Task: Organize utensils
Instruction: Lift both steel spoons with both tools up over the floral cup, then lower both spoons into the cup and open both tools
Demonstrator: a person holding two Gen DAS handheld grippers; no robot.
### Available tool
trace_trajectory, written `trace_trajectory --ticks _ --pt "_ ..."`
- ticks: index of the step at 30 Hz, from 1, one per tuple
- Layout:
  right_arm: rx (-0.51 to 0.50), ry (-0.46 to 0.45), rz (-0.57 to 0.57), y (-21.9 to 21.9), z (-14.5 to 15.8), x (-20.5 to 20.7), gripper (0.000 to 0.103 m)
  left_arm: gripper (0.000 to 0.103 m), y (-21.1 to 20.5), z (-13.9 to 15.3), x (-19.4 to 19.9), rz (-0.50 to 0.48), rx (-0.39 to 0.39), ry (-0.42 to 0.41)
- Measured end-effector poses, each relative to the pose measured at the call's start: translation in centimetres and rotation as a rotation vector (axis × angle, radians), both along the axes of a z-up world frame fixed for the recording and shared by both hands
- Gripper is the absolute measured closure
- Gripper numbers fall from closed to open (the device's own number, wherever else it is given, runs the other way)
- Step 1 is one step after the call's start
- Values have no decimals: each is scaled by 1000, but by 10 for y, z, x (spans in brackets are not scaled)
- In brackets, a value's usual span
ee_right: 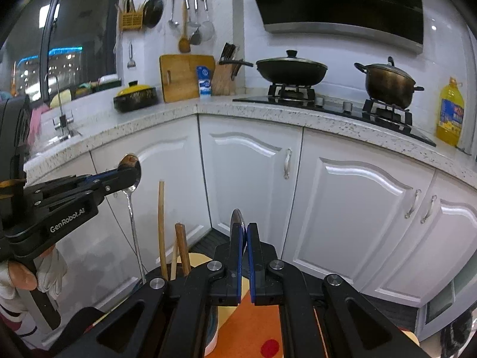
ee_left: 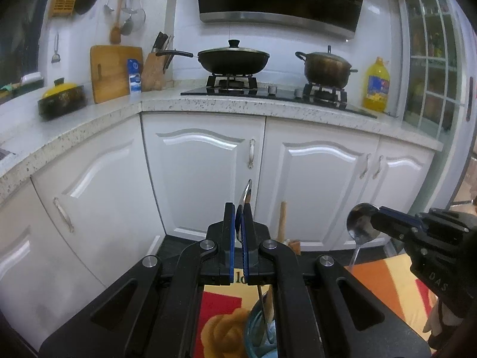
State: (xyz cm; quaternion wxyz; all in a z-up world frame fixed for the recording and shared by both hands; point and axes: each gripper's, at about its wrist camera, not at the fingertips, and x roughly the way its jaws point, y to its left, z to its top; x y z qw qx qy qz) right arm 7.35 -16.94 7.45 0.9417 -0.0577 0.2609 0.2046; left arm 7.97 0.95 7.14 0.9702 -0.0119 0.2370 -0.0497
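Note:
My left gripper (ee_left: 239, 208) is shut on the bowl of a metal spoon (ee_left: 246, 192), which stands edge-on above the fingertips; its handle hangs down below. From the right wrist view this same left gripper (ee_right: 128, 174) holds the spoon (ee_right: 131, 164) by the bowl, handle hanging down. My right gripper (ee_right: 245, 228) is shut on a second metal spoon (ee_right: 237, 216), bowl edge-on above the tips. In the left wrist view the right gripper (ee_left: 377, 213) grips that spoon's bowl (ee_left: 359, 222), handle pointing down.
Wooden utensils (ee_right: 162, 223) stand in a holder below the grippers, over an orange and red mat (ee_left: 384, 280). White cabinets (ee_left: 202, 176) and a speckled counter (ee_left: 238, 104) lie ahead, with a wok (ee_left: 232, 59), pot (ee_left: 326, 67), oil bottle (ee_left: 376, 85) and cutting board (ee_left: 111, 71).

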Motion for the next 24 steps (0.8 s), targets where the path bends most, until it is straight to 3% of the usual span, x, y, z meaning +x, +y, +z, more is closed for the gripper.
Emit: trace_trajectory --ticks 14,24 --pt "-95 16 69 29 -27 -5 100 101 -13 -32 -1 -30 -4 77" --pt "-103 129 132 36 -56 -13 97 101 -18 -53 -2 -34 -22 156"
